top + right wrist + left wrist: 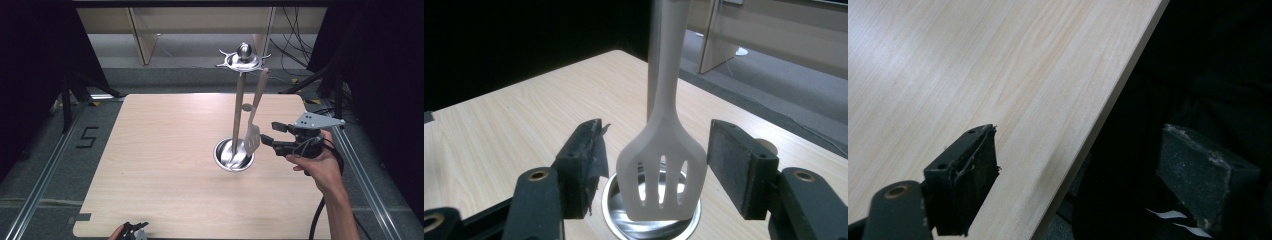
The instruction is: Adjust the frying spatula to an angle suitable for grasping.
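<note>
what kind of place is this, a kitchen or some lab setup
Likely a lab or recording rig, not a kitchen: a bare wooden table between metal floor rails, dark curtains, loose cables, and just one utensil stand.

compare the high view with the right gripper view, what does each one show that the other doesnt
High view: the rack's hook crown with the spatula hanging from it, the person's right hand, and the left claw at the near table edge. Right gripper view: the blade's three slots, with gaps to both pads. Both: spatula, round steel base, table, open right claw.
</note>
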